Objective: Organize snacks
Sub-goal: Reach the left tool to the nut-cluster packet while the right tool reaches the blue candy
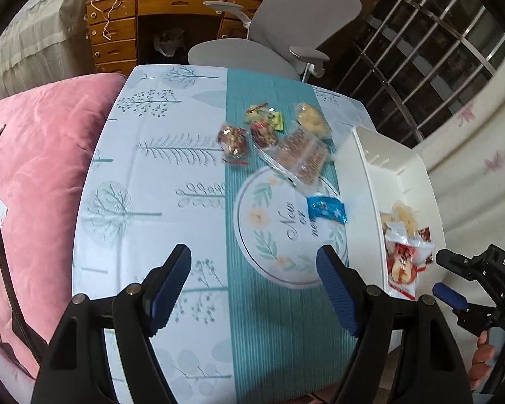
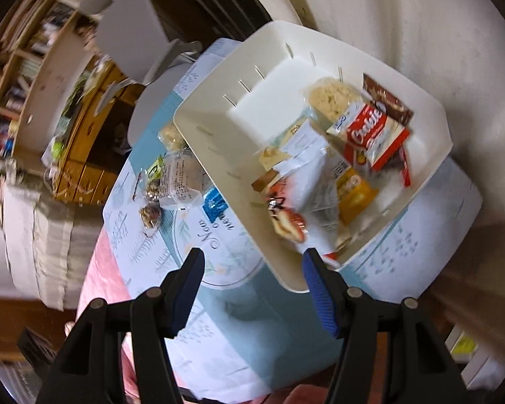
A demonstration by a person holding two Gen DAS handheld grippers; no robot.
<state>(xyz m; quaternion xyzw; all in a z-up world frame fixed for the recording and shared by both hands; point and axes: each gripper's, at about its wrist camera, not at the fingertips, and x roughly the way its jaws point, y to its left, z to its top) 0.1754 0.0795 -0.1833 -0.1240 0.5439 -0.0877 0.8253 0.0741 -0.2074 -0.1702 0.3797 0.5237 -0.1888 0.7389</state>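
I had both grippers over the surface (image 1: 144, 181), which wore a pale tree-print cloth with a teal runner (image 1: 252, 320) down its middle, and I took the white bin (image 1: 360, 181) as my reference for everything else.

The left gripper (image 1: 254, 289) hung with its fingers spread wide and nothing between them, just beside the bin's long wall, over the round placemat (image 1: 269, 222) printed with leaves and lettering. The right gripper (image 2: 252, 289) had its fingers spread as wide, also empty, at the bin's near corner (image 2: 296, 282); one blue pad (image 2: 320, 296) sat right against the rim in that view, though I could not tell if it touched.

Inside the bin lay a pile of packets: a red-and-white cookie pack (image 2: 373, 134), a brown packet (image 2: 390, 101) behind it, a pale round rice cake in clear wrap (image 2: 330, 99), a yellow packet (image 2: 353, 195), and a white wrapper with a red print (image 2: 296, 202) nearest the right gripper.

Outside the bin, still on the surface, a blue packet (image 1: 326, 209) lay on the placemat just beside the bin's wall. Farther along that wall sat a clear-wrapped pack with brown printing (image 1: 299, 158), two small nut-mix bags (image 1: 234, 143), a green-and-yellow packet (image 1: 269, 116), and a pale yellow cake in wrap (image 1: 311, 119).

A pink quilt (image 1: 33, 181) lay on the surface's side away from the bin.
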